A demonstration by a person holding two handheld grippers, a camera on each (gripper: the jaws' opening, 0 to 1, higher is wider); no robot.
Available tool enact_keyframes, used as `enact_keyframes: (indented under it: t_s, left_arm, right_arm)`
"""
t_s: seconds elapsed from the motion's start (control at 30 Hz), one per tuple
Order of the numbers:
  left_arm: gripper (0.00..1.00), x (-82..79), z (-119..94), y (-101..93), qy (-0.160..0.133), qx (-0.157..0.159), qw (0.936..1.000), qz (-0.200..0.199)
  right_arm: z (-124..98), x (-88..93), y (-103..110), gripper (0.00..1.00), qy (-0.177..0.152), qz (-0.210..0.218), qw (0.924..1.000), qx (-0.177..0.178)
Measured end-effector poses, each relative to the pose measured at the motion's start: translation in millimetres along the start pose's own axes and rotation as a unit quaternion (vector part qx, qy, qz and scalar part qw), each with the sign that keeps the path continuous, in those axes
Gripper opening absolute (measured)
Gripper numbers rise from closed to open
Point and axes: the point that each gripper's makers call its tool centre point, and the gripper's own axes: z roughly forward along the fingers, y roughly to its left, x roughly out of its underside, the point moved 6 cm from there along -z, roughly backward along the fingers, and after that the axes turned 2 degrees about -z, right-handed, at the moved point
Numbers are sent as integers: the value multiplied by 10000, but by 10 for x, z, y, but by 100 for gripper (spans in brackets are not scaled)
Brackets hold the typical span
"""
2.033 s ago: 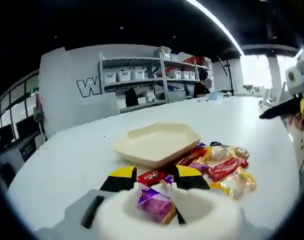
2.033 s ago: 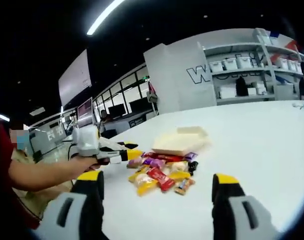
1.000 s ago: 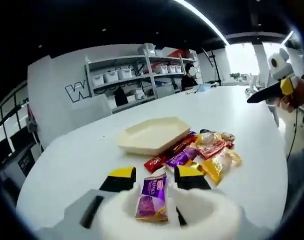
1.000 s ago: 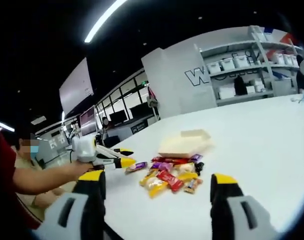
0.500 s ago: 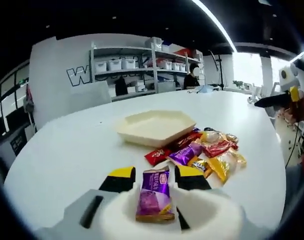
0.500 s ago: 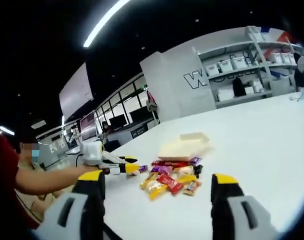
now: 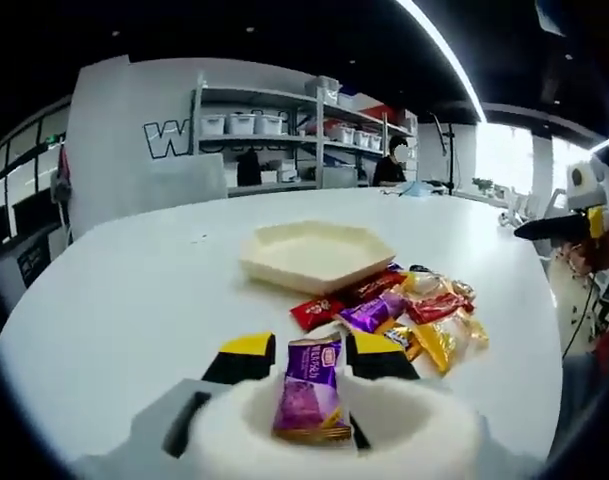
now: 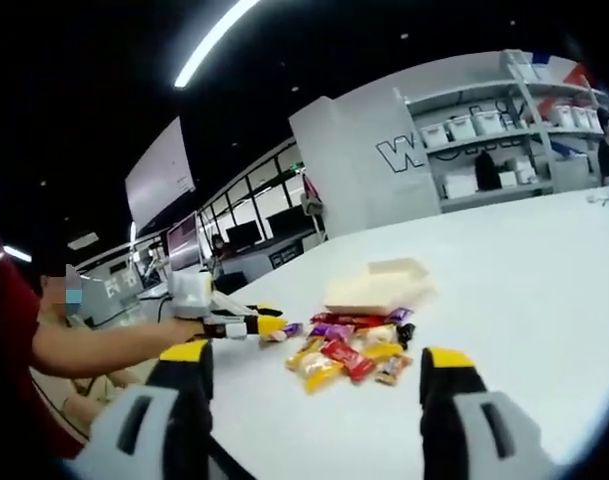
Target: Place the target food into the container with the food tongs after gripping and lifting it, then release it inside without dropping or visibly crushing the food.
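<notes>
Lifted clear of the pile since two seconds ago: the purple candy packet (image 7: 311,390), then low among the other sweets, now stood upright between the yellow-tipped jaws of the left gripper (image 7: 310,357), pinched by its lower part, wrapper uncrushed as far as could be seen. Seen also in the right gripper view as a small purple wrapper (image 8: 287,329) at the tip of that same gripper (image 8: 265,326), held above the white tabletop (image 7: 114,290), short of the pile. Remaining sweets (image 7: 409,310) left heaped just beside the cream hexagonal container (image 7: 315,254), some wrappers touching its near wall. Container apparently still empty.

Grip and lift judged done; carry and release still to come. Packet well short of the container, with the pile lying partly between. Called for next, probably: a forward carry over the heap, then a gentle opening inside the rim.

Right gripper (image 8: 314,375) held back from the work, jaws spread wide and holding nothing.
</notes>
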Motion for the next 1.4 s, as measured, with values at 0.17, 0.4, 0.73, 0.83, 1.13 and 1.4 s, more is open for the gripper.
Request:
enact_keyframes:
  t_s: [0.17,0.4,0.73,0.83,1.13,1.4]
  left_arm:
    - [27,-99,-27,9,-66,-37,10000,25]
    - [27,-276,-45,-44,-140,38,9998,102]
    - [27,-586,15,-154,-218,293,9992,130]
    - [27,-598,62,-199,-171,396,9988,242]
    - [27,-728,176,-277,-167,590,9975,339]
    - [27,-791,318,-302,-123,773,9964,318]
  right_arm:
    - [-15,0,-5,83,4,-29,10000,-6]
    - [7,54,57,83,141,-146,9997,-104]
    - [32,148,60,89,419,-643,9971,29]
    - [39,168,65,92,488,-800,9956,57]
    - [34,234,39,99,639,-1276,9897,73]
    - [23,328,-45,99,814,-1718,9817,101]
